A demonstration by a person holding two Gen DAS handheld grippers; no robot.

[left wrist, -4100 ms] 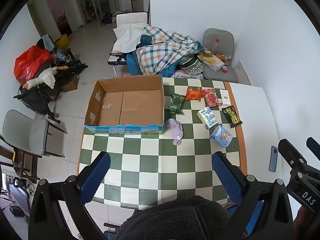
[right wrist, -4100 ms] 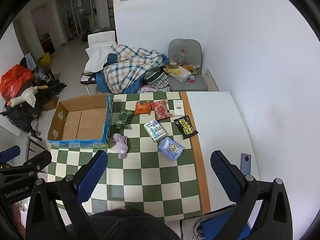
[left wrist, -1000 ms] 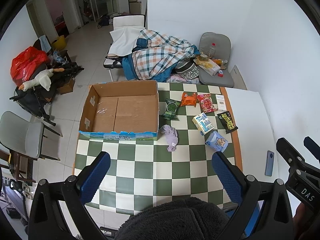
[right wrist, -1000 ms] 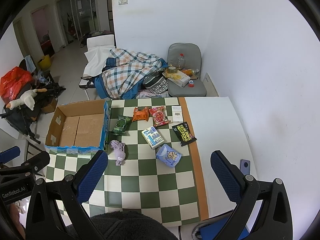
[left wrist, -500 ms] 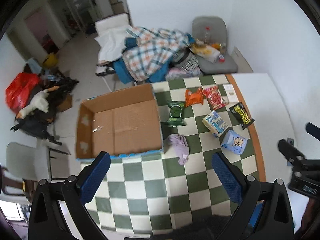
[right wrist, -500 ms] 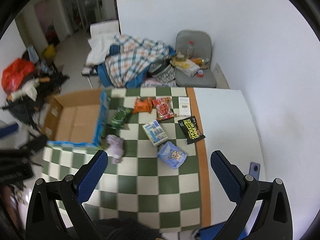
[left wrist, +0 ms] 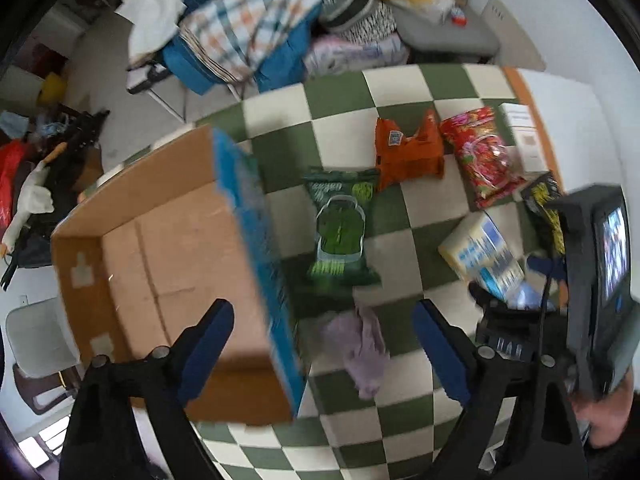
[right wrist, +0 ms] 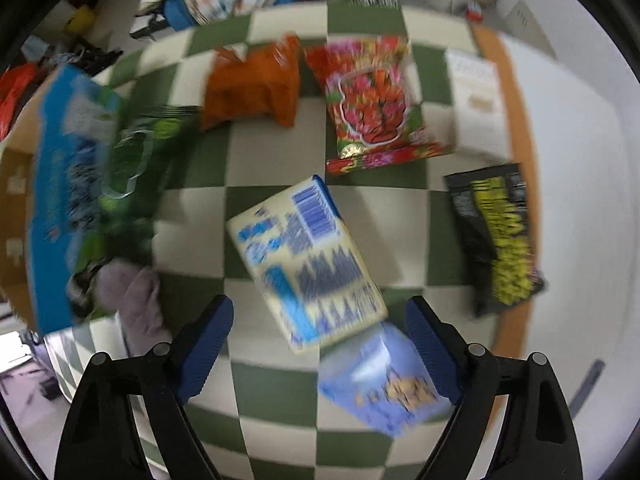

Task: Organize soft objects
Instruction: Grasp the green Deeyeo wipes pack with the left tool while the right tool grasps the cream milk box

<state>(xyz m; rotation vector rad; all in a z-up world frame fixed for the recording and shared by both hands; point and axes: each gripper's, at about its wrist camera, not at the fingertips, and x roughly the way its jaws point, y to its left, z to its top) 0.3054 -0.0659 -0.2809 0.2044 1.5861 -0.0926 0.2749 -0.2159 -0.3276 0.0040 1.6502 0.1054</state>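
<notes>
Over the green-and-white checked table (left wrist: 400, 88), my left gripper (left wrist: 322, 332) points straight down, jaws wide but closing, with nothing pressed between them. Below it lies a crumpled purple cloth (left wrist: 364, 352), beside the blue wall of an open cardboard box (left wrist: 160, 260). My right gripper (right wrist: 320, 328) also points down, jaws closing and nothing gripped. A yellow-and-blue pack (right wrist: 308, 260) lies just ahead of its fingers. A light blue soft pack (right wrist: 384, 384) lies under its right finger. The purple cloth (right wrist: 132, 296) is at its left.
Green pouch (left wrist: 340, 224), orange pouch (left wrist: 408, 156), red pouch (left wrist: 480, 156), black-and-yellow pouch (right wrist: 500, 236) and a white card (right wrist: 476, 96) lie further back. A phone (right wrist: 588, 380) rests on the white tabletop at right. Chairs with bedding stand beyond the table.
Both grippers have dropped fast toward the table, so the objects look much larger and blurred. Both pairs of fingers stand a little closer together than before.
</notes>
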